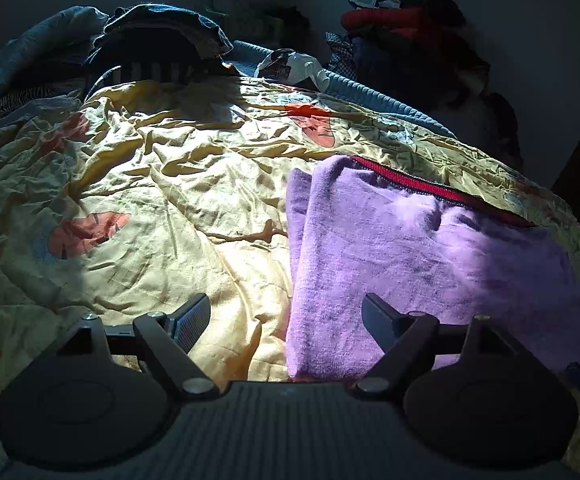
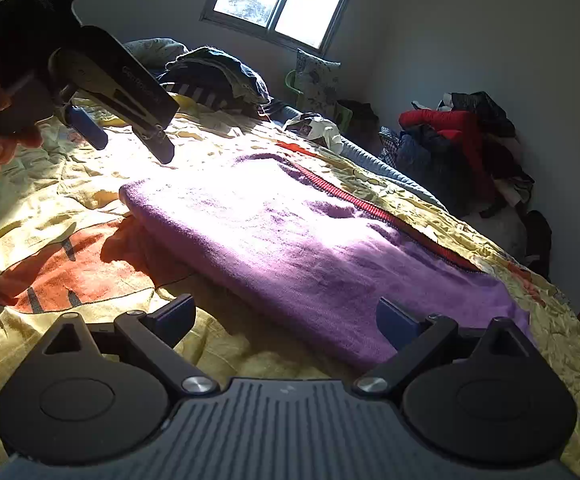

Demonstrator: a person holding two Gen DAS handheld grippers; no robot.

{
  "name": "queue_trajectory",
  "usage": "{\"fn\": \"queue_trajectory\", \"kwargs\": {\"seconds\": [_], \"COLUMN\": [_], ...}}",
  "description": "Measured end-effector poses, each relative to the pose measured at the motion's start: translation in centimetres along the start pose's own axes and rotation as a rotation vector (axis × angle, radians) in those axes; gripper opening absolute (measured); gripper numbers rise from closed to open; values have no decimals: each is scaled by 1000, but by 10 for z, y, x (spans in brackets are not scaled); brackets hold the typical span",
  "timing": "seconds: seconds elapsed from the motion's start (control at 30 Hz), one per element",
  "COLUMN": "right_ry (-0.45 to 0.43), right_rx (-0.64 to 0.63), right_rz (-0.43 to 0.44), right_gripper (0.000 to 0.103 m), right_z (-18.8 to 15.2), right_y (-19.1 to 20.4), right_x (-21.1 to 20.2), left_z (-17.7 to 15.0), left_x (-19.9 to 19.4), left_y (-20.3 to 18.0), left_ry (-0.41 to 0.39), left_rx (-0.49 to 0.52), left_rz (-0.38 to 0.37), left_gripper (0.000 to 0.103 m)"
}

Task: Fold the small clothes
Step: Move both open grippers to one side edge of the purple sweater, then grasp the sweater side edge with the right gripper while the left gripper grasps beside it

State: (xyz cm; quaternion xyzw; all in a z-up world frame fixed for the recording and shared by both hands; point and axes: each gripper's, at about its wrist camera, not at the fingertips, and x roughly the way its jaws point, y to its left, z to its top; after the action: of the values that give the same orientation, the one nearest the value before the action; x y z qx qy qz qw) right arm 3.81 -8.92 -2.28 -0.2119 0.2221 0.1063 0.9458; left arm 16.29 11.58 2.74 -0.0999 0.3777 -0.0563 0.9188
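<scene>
You are in a bedroom in a home. A big bed covered by a wrinkled yellow sheet with orange pictures [image 2: 70,208] fills most of the room. A bright window with a dark frame [image 2: 286,0] sits in the plain wall. A messy pile of red and dark clothes [image 2: 462,140] lies beside the bed.

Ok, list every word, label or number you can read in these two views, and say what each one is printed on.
"DAS": white letters on the dark upper body of the left tool, seen in the right wrist view.
A second line under "DAS": too small and blurred to read.
A word along the left tool's dark side plate: blurred, unreadable.
Purple garment, yellow bedsheet, right tool: no text visible.
</scene>
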Motion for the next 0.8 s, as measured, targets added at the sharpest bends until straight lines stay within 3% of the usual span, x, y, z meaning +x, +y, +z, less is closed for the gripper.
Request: {"fn": "queue_trajectory", "kwargs": {"seconds": [0.37,0.63,0.8], "right_ry": [-20,-22,-34], "right_rx": [-271,-324,-351], "right_rz": [-99,-122,-147], "right_gripper": [96,96,84], "right_z": [12,13,17], "right_y": [54,68,79], "right_x": [30,45,58], "left_z": [50,63,75], "left_x": [75,118,141], "left_y": [30,51,48], "left_ry": [170,236,259], "left_rx": [-137,-259,-290], "left_rz": [-182,-312,-403], "left_gripper": [86,86,88]}}
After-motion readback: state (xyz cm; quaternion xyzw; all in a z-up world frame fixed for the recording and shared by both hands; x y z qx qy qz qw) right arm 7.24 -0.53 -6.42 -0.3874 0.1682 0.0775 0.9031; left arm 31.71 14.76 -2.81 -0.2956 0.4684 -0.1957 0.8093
